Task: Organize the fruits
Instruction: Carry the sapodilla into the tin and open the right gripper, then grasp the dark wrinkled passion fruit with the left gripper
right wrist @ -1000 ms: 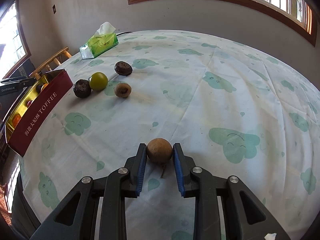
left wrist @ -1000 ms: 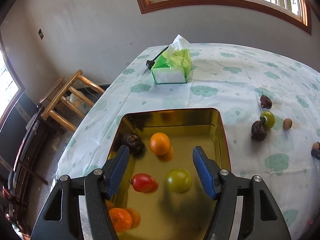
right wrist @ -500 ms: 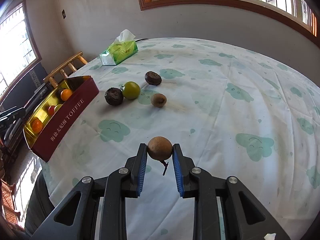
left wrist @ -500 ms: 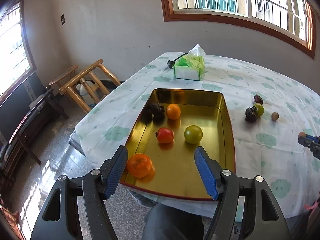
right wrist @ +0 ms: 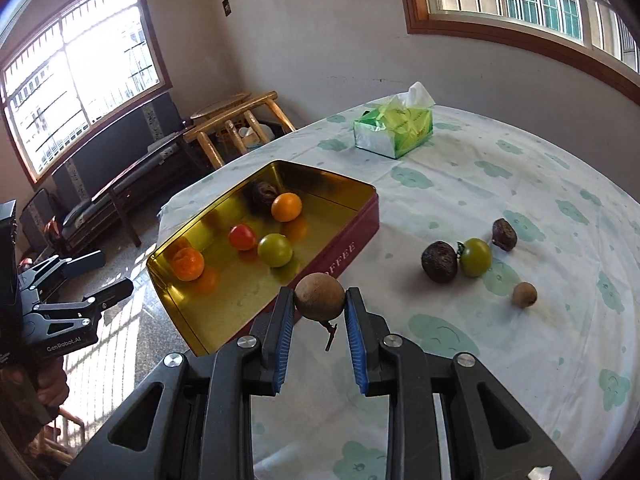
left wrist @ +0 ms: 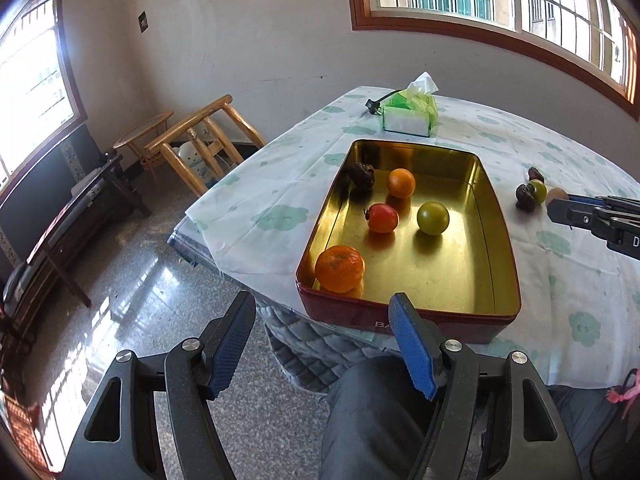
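A table covered with a white cloth printed with pale green clouds (right wrist: 500,200) fills the right half of both views, under a wood-framed window, with wooden chairs (left wrist: 200,136) on a speckled floor at centre left. A gold-lined red tin (right wrist: 352,248) lies near the middle of the right wrist view and holds five fruits: a mandarin (right wrist: 188,264) toward its lower left corner, a red tomato (right wrist: 242,237) and a green tomato (right wrist: 275,250) side by side mid-tin, and an orange (right wrist: 286,207) just beside a dark wrinkled fruit (right wrist: 264,192) at the far end. The right gripper (right wrist: 319,316) sits low in centre frame, its blue pads pinching a round brown fruit (right wrist: 319,297) that hangs above the cloth in front of the tin's long red side, a small stem dangling beneath it. To the right on the cloth lie a dark fruit (right wrist: 439,262) touching a green tomato (right wrist: 475,257), another dark fruit (right wrist: 505,234) close behind, and a small brown fruit (right wrist: 524,294) apart below them. A green tissue box (right wrist: 394,130) stands at upper centre. The left gripper (left wrist: 322,344) is at the bottom of its own view, its jaws spread wide and holding nothing, below the tin's near end and off the table edge.
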The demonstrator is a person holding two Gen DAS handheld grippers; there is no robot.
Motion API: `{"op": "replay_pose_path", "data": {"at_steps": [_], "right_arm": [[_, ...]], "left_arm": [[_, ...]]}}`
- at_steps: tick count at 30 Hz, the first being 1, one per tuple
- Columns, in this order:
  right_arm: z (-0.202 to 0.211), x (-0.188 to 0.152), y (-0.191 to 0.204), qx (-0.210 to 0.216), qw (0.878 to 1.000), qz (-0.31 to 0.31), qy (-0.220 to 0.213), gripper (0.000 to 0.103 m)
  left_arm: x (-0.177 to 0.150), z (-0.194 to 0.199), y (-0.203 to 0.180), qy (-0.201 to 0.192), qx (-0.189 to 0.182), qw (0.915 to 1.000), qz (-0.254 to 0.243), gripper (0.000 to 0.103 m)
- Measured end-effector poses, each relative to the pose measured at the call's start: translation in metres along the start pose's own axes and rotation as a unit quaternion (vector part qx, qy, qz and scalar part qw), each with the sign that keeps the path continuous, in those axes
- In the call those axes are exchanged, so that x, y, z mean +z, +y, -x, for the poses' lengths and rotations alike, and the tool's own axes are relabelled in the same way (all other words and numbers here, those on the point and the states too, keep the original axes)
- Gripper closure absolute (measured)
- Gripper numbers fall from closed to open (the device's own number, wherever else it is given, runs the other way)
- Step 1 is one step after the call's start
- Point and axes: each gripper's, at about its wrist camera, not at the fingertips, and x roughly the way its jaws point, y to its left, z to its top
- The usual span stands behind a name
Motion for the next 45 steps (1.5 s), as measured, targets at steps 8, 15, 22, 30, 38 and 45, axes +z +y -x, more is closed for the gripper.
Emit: {"op": "replay_pose_path", "data": {"at_steps": [8, 15, 22, 30, 38, 45], "right_arm": [[-0.052, 0.020, 0.041, 0.038, 0.998, 0.027, 0.035, 0.079], [-0.032, 0.015, 0.013, 0.058, 0.998, -0.038, -0.012, 0.044], [0.021, -0.055, -0.072, -0.075, 0.994, -0.084, -0.017, 0.044], [0.066, -0.126, -0.187, -0.262, 0.955, -0.126, 0.050, 0.033], [0.075, -0.145, -0.221, -0.263, 0.949, -0.164, 0.053, 0.001], [0.076, -0.147, -0.221, -0.257, 0.950, -0.169, 0.051, 0.000]], "left_arm": [[-0.006, -0.003, 0.000, 0.011, -0.004, 0.9999, -0.008, 0.032], [-0.009, -0.005, -0.002, 0.020, -0.006, 0.9997, -0.012, 0.032], [-0.008, -0.006, -0.014, 0.023, -0.035, 0.9988, -0.023, 0.032], [0.017, 0.013, -0.072, -0.009, -0.113, 0.9868, -0.116, 0.032], [0.072, -0.004, -0.160, -0.005, -0.200, 0.9567, -0.212, 0.033], [0.116, -0.069, -0.228, 0.044, -0.223, 0.9389, -0.258, 0.044]]}}
